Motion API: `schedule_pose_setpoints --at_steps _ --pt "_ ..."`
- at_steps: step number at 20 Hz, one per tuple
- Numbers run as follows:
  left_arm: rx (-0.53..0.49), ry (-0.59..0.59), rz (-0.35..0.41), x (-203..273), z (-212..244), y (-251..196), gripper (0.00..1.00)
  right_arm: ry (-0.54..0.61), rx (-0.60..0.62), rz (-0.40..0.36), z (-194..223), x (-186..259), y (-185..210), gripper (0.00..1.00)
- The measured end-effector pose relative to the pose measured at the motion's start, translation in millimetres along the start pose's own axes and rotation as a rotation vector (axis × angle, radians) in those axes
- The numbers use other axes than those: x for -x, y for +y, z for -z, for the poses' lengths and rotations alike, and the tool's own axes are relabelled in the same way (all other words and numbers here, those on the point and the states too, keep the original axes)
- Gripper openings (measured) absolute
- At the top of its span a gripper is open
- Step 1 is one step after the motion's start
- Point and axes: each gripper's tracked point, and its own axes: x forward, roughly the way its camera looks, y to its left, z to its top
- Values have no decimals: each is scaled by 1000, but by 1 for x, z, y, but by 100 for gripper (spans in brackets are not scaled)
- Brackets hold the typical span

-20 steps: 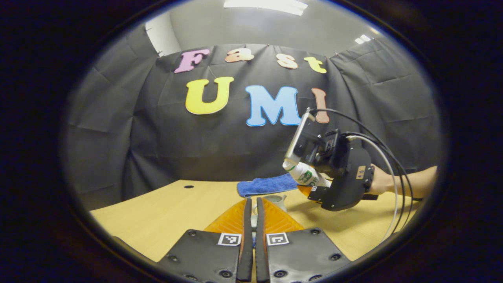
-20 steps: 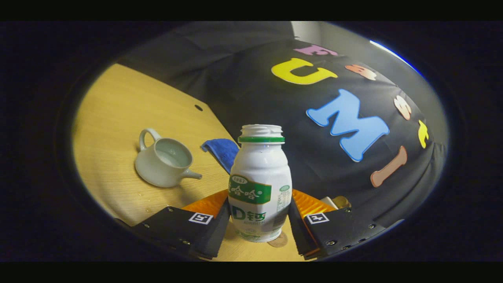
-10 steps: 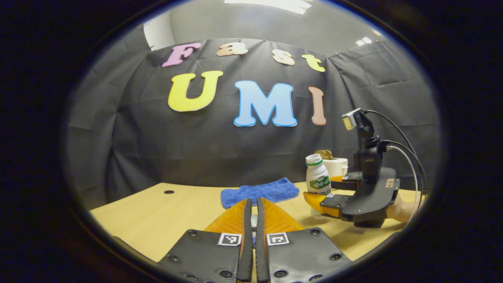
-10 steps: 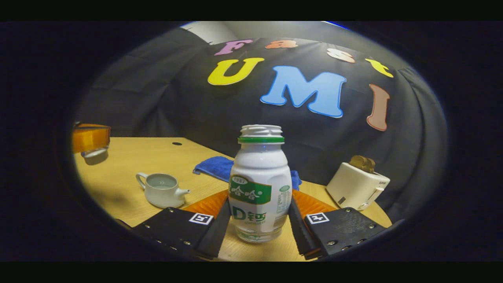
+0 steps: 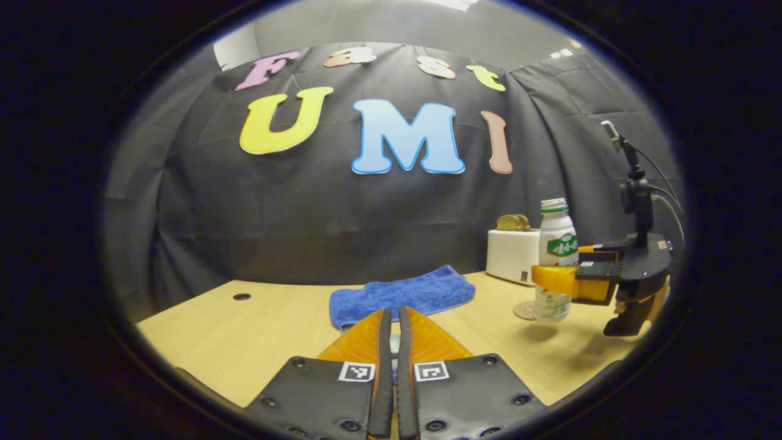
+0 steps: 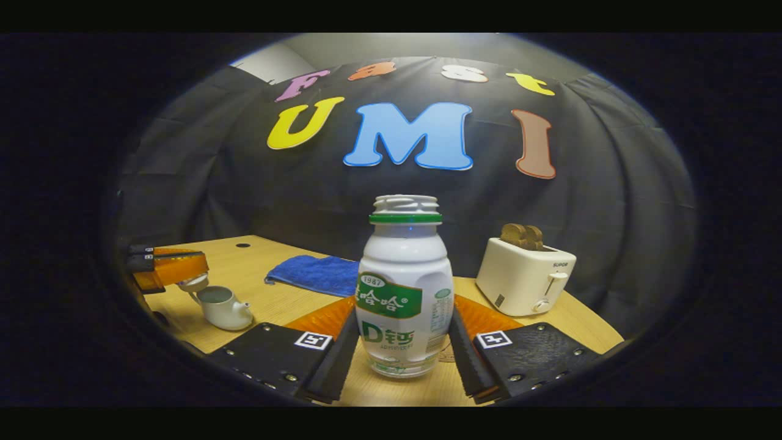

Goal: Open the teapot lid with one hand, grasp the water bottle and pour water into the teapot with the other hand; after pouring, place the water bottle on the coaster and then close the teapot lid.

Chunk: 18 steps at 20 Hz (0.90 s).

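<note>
My right gripper (image 6: pixel 403 315) is shut on the white water bottle (image 6: pixel 404 287), which stands upright with no cap. In the left gripper view the bottle (image 5: pixel 555 256) hangs low over the table in my right gripper (image 5: pixel 565 281), right beside the round brown coaster (image 5: pixel 523 310). I cannot tell whether it touches. The open white teapot (image 6: pixel 221 307) sits at the far left. Just above it, my left gripper (image 6: pixel 174 269) is shut on the pale lid (image 6: pixel 195 282). In its own view, my left gripper (image 5: pixel 391 315) shows its fingers nearly together.
A blue cloth (image 5: pixel 400 293) lies at the back of the wooden table (image 5: pixel 256 336). A white toaster (image 6: pixel 524 276) with toast in it stands behind the coaster, near the black wall. A small round hole (image 5: pixel 241 297) sits at the table's far left.
The bottle went from tilted toward the teapot to upright, and my right gripper carried it right, down to the coaster. My left gripper, still holding the lid, moved closer over the teapot.
</note>
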Motion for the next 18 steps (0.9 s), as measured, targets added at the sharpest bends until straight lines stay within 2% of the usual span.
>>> schedule_pose_setpoints --at_steps 1,2,3,4,5,7,9,10,11,12,13,14,15,16,18 --pt "-1 14 -2 -6 5 1 9 -2 4 5 1 0 -1 71" --pt "0 21 1 -9 9 1 13 -1 9 6 1 -1 -1 71" --pt "-4 26 2 -12 10 0 9 3 7 2 3 -1 0 71" --pt "-8 21 -1 -14 9 3 13 7 5 -1 5 -2 1 71" --pt "-6 20 3 -17 9 4 9 12 8 -1 7 -2 1 71" --pt "3 41 10 -19 18 2 13 9 4 2 6 -4 -1 71" --pt "8 51 15 -20 22 0 13 2 1 10 4 -3 -4 71" --pt "5 49 20 -20 23 -1 9 -3 4 12 3 -3 -5 71" --pt "13 53 34 -19 25 -4 13 -8 3 16 2 -4 -7 71" --pt "3 51 29 -20 25 -3 10 -8 -2 15 2 -4 -7 71" --pt "-4 52 26 -20 26 -2 13 -8 -7 15 3 -4 -8 71" --pt "-1 52 26 -21 25 -2 9 -7 -8 15 4 -5 -8 71" --pt "5 51 28 -21 24 -3 13 -7 -9 16 5 -6 -10 71" --pt "5 53 23 -21 25 -2 9 -7 -12 17 5 -7 -11 71" --pt "3 84 22 -23 34 -1 10 -9 -26 5 5 -8 -12 71"
